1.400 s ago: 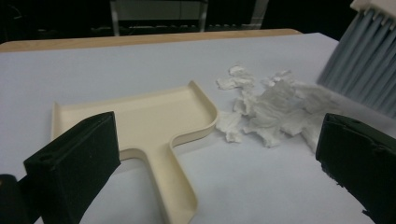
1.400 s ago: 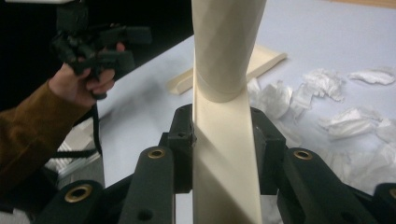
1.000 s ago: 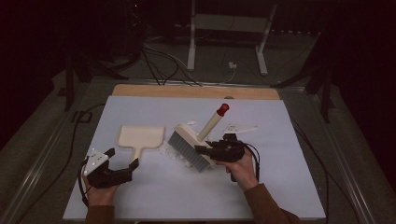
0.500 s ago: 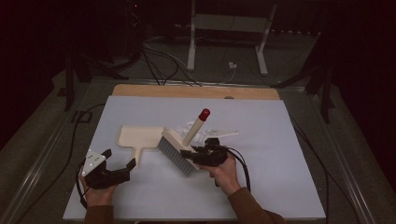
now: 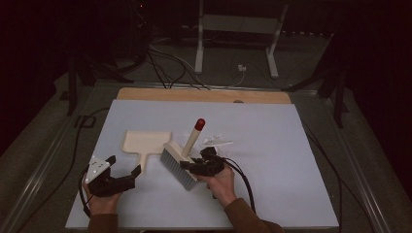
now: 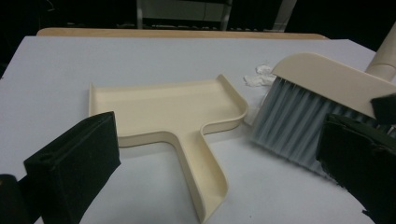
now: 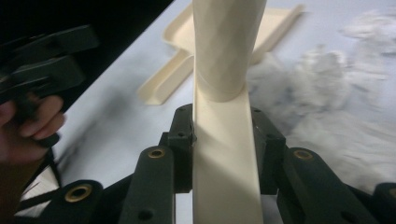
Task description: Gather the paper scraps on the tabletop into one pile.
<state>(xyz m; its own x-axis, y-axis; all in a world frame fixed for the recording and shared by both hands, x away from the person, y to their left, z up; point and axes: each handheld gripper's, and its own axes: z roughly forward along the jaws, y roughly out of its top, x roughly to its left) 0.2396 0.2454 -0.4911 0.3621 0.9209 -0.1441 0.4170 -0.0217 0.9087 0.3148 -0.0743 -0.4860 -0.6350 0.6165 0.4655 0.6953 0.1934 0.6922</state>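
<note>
A cream dustpan (image 5: 143, 144) lies flat on the table, its handle toward me. My left gripper (image 5: 124, 171) rests open just before that handle; in its own view the dustpan (image 6: 173, 112) lies between and beyond the two wide-apart jaws. My right gripper (image 5: 197, 166) is shut on the cream back of a brush (image 5: 176, 165), grey bristles down and left, its red-tipped handle (image 5: 194, 136) slanting up. Seen from the right gripper, the brush's back (image 7: 226, 154) is clamped between the jaws. White paper scraps (image 5: 216, 141) lie just behind the brush.
The pale blue tabletop (image 5: 291, 170) ends at a wooden strip (image 5: 204, 94) on the far side. Cables (image 5: 165, 68) and a metal stand (image 5: 238, 34) sit on the dark floor beyond. My left hand and gripper (image 7: 37, 60) appear at the left of the right gripper view.
My right gripper has carried the brush left and downward, closer to the dustpan, with the handle tilting more upright. The left gripper has stayed in place.
</note>
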